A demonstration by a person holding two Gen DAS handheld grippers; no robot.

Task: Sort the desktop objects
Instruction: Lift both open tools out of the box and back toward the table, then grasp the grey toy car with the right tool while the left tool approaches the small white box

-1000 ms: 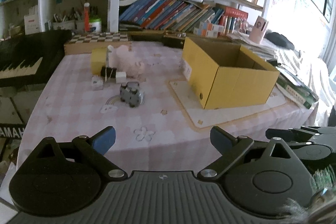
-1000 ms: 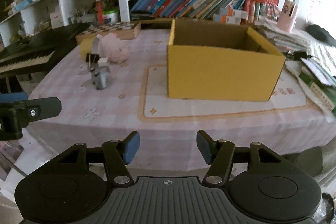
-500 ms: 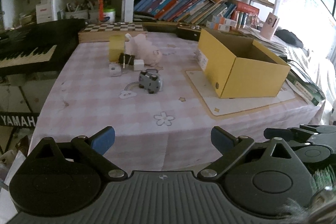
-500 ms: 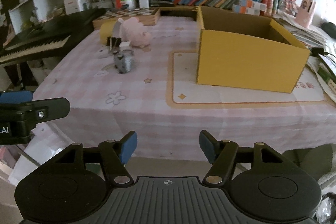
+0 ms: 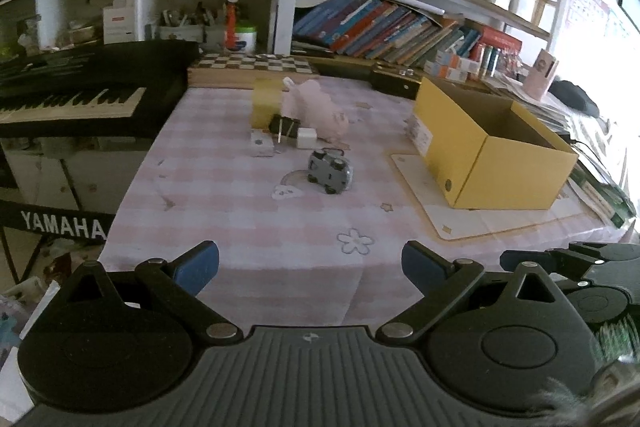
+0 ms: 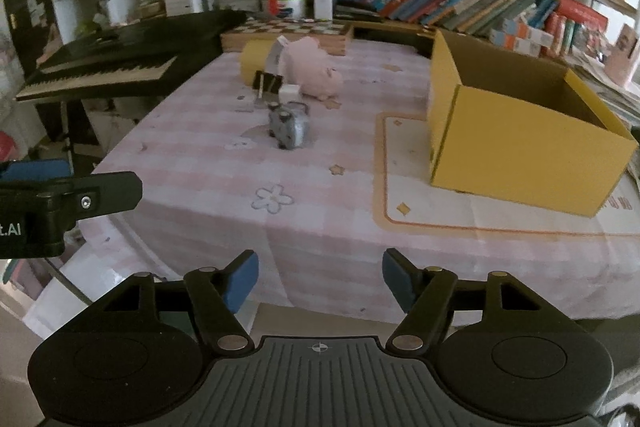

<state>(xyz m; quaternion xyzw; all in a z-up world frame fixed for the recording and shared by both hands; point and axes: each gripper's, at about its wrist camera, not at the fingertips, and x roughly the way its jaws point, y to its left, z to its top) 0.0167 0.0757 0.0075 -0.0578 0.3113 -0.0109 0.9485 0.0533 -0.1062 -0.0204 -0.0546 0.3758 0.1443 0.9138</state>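
Note:
A grey toy car (image 5: 330, 171) (image 6: 289, 125) lies mid-table on the pink checked cloth (image 5: 256, 219). Behind it are a pink plush pig (image 5: 320, 107) (image 6: 314, 69), a black binder clip (image 5: 285, 126) (image 6: 268, 83), a small white cube (image 5: 306, 138) (image 6: 289, 93), a yellow block (image 5: 266, 101) (image 6: 256, 61) and a small white piece (image 5: 261, 143). An open yellow cardboard box (image 5: 488, 147) (image 6: 516, 135) stands at the right on a mat. My left gripper (image 5: 310, 267) and right gripper (image 6: 320, 277) are both open and empty, at the table's near edge.
A black Yamaha keyboard (image 5: 72, 95) (image 6: 116, 67) stands left of the table. A chessboard box (image 5: 252, 67) and bookshelves (image 5: 400, 31) are behind it. Papers and books (image 5: 600, 187) lie at the right edge. The left gripper's finger (image 6: 72, 195) shows in the right wrist view.
Both grippers have pulled back from the table and shifted a little left; the objects look smaller and farther. Jaws stay open. No object has moved.

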